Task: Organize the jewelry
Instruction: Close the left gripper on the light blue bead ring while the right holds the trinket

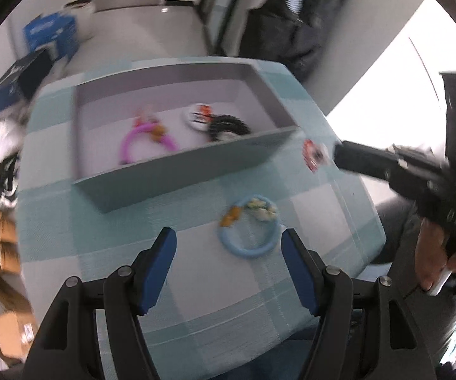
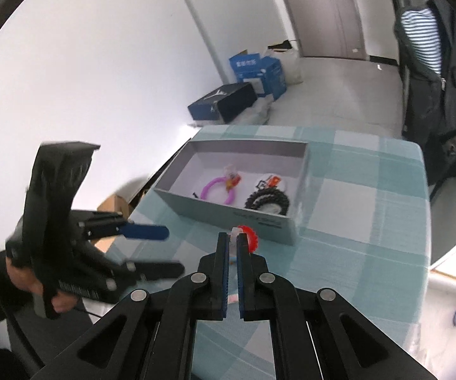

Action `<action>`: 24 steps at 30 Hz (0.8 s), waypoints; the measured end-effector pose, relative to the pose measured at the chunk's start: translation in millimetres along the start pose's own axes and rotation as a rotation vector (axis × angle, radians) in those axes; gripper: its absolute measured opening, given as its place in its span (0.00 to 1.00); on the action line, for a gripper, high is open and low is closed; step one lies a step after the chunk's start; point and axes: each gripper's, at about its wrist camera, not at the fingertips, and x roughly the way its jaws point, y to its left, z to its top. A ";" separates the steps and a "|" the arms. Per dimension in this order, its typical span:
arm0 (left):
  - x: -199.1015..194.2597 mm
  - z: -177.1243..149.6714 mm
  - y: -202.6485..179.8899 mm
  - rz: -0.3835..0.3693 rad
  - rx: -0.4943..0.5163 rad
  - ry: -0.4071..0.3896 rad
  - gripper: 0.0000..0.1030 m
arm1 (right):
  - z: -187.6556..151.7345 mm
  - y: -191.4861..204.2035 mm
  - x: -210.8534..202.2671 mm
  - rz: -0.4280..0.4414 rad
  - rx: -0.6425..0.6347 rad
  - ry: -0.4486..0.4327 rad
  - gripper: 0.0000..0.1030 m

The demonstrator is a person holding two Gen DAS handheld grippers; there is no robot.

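Gripping a red-rimmed badge (image 2: 249,237) — right gripper (image 2: 233,247) (jaws closed), left gripper (image 1: 228,243) jaws wide over blue bracelet (image 1: 249,226).

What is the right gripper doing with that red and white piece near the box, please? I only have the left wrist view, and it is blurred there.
Observer: The right gripper is shut on the red-rimmed piece, pinching its pale part between the fingertips.
Operator: Thank you. Is it over the box yet?
Observer: No, it is outside the box, just in front of its near wall. I cannot tell whether it is off the cloth.
Operator: And the dark thing inside?
Observer: It is a black beaded bracelet, lying to the right of the pink ring in the right wrist view.
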 end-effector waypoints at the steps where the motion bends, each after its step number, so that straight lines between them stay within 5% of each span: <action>1: 4.8 0.0 -5.2 0.001 0.014 0.014 0.63 | 0.1 -1.5 -1.5 -0.002 0.005 -0.005 0.04; 7: 24.0 5.7 -20.4 0.002 0.048 0.060 0.63 | 0.5 -13.8 -15.9 -0.038 0.040 -0.043 0.03; 24: 54.5 6.9 -40.9 0.186 0.143 0.095 0.63 | -6.6 -44.4 -41.4 -0.078 0.132 -0.086 0.04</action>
